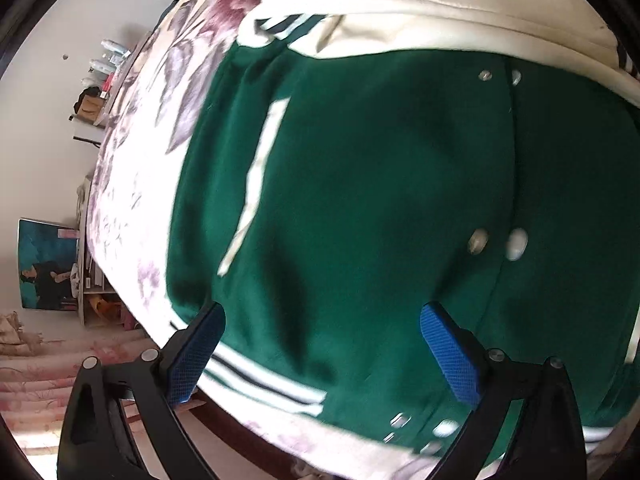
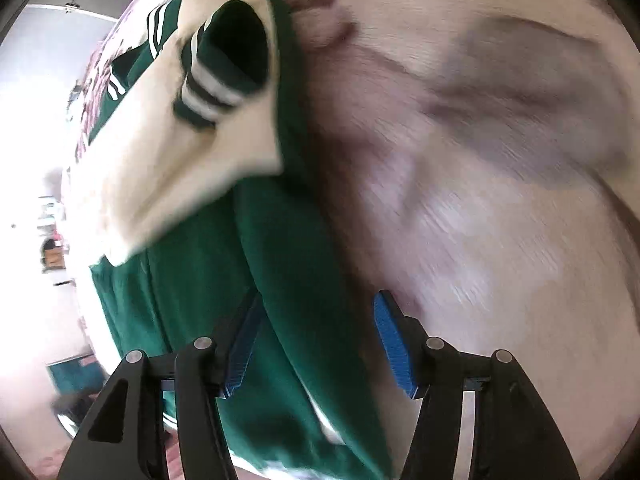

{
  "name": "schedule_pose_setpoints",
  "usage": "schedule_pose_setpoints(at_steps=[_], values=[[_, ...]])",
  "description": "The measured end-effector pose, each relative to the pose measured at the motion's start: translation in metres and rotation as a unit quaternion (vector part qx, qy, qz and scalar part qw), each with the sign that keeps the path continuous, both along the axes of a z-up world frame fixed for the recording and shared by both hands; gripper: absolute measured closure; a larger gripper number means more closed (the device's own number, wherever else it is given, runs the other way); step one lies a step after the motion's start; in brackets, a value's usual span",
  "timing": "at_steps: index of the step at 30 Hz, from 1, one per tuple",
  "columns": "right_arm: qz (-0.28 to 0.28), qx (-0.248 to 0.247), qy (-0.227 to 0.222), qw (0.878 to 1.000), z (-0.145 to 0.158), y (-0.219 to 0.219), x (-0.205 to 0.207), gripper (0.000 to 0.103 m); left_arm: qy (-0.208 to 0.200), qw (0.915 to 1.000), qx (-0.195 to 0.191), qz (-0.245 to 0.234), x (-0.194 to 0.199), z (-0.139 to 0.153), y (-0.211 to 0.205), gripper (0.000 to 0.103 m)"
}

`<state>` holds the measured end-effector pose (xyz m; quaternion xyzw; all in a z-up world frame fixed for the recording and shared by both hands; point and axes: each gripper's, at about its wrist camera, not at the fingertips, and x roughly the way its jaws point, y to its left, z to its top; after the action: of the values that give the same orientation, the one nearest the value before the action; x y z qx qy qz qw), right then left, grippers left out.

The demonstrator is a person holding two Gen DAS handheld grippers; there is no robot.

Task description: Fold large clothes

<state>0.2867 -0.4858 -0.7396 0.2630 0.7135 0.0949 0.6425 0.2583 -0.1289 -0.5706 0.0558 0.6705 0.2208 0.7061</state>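
The right hand-held gripper (image 2: 318,344) has its blue-padded fingers spread, and a thick folded edge of the green varsity jacket with cream sleeves and striped ribbed cuffs (image 2: 280,280) runs up between them, close against the left pad and apart from the right one, so nothing is pinched yet. That edge runs straight away from this hand-held gripper, along its pointing direction, toward a cream sleeve (image 2: 168,168) lying across the green body with its striped cuff (image 2: 208,92) at the far end. To the right of the edge lies only the pale floral bed cover (image 2: 500,200). The left hand-held gripper (image 1: 320,356) is likewise spread wide and holds nothing, hovering over the striped hem (image 1: 264,384) at the near edge of the bed, with the snap-button placket (image 1: 508,200) running away from it toward the cream sleeve folded across the top. Judging from this, the right hand-held gripper is nearer to a grip: the side edge already sits inside its jaws.
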Motion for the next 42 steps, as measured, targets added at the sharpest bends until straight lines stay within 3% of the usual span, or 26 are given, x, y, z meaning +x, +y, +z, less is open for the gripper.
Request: schedule_pose_setpoints(at_steps=[1, 2, 5, 8, 12, 14, 15, 17, 21, 24, 26, 28, 30, 33, 34, 35, 37, 40, 42], values=[[0.011, 0.001, 0.003, 1.0, -0.005, 0.002, 0.009, 0.095, -0.003, 1.0, -0.001, 0.0, 0.004, 0.003, -0.004, 0.003], [0.018, -0.013, 0.003, 1.0, -0.005, 0.004, 0.011, 0.097, -0.004, 1.0, -0.001, -0.001, 0.006, 0.004, -0.009, 0.003], [-0.004, -0.056, -0.012, 0.998, 0.007, -0.006, 0.005, 0.098, -0.001, 0.9999, 0.0, -0.01, 0.014, 0.001, -0.021, 0.003], [-0.049, -0.046, 0.02, 0.998, -0.014, -0.034, -0.001, 0.099, 0.011, 0.9999, 0.001, -0.011, 0.012, -0.004, -0.026, 0.003], [-0.002, -0.038, 0.059, 0.998, -0.012, -0.023, 0.017, 0.096, 0.017, 0.9998, 0.003, -0.008, 0.01, 0.001, -0.03, 0.003], [0.019, -0.025, 0.073, 0.997, 0.004, -0.032, 0.027, 0.084, 0.005, 1.0, 0.002, -0.004, 0.013, 0.01, -0.028, 0.003], [0.024, -0.021, 0.075, 0.997, 0.015, -0.039, 0.032, 0.069, -0.003, 1.0, 0.002, -0.001, 0.015, 0.016, -0.029, 0.003], [0.014, -0.014, 0.043, 0.999, 0.041, -0.057, 0.05, 0.063, -0.02, 0.9997, 0.011, 0.0, 0.024, 0.023, -0.033, 0.003], [0.018, 0.015, -0.012, 1.0, 0.063, -0.067, 0.128, 0.059, -0.014, 0.9991, 0.039, -0.005, 0.05, 0.004, -0.036, 0.003], [0.02, 0.014, -0.035, 0.999, 0.05, -0.058, 0.203, 0.058, 0.026, 0.9981, 0.055, -0.011, 0.063, -0.03, -0.041, 0.003], [0.016, 0.017, -0.047, 0.999, 0.037, -0.039, 0.247, 0.058, 0.023, 0.9976, 0.065, -0.012, 0.065, -0.036, -0.04, 0.0], [0.032, 0.022, -0.047, 0.998, 0.022, -0.027, 0.292, 0.048, 0.011, 0.998, 0.062, 0.001, 0.064, -0.036, -0.039, 0.0], [0.065, 0.013, -0.047, 0.997, 0.001, -0.007, 0.325, 0.046, -0.001, 0.9984, 0.051, 0.027, 0.06, -0.036, -0.036, 0.0], [0.115, 0.011, 0.002, 0.993, -0.037, 0.026, 0.344, 0.048, -0.027, 0.9967, 0.024, 0.072, 0.055, -0.034, -0.027, 0.0], [0.119, 0.0, -0.026, 0.993, -0.032, 0.027, 0.345, 0.079, -0.033, 0.9961, 0.017, 0.08, 0.055, -0.033, -0.026, 0.0], [0.14, -0.016, -0.047, 0.989, -0.026, 0.034, 0.344, 0.093, -0.042, 0.995, 0.008, 0.09, 0.053, -0.033, -0.023, 0.0], [0.134, -0.049, -0.102, 0.985, -0.009, 0.03, 0.341, 0.094, -0.043, 0.9945, -0.005, 0.096, 0.052, -0.031, -0.022, 0.0], [0.073, -0.044, -0.082, 0.993, -0.024, -0.002, 0.338, 0.094, -0.03, 0.9948, -0.009, 0.097, 0.053, -0.025, -0.022, 0.0], [0.095, -0.023, -0.079, 0.992, -0.021, -0.002, 0.341, 0.092, -0.016, 0.9952, 0.004, 0.097, 0.055, -0.007, -0.02, 0.0]])
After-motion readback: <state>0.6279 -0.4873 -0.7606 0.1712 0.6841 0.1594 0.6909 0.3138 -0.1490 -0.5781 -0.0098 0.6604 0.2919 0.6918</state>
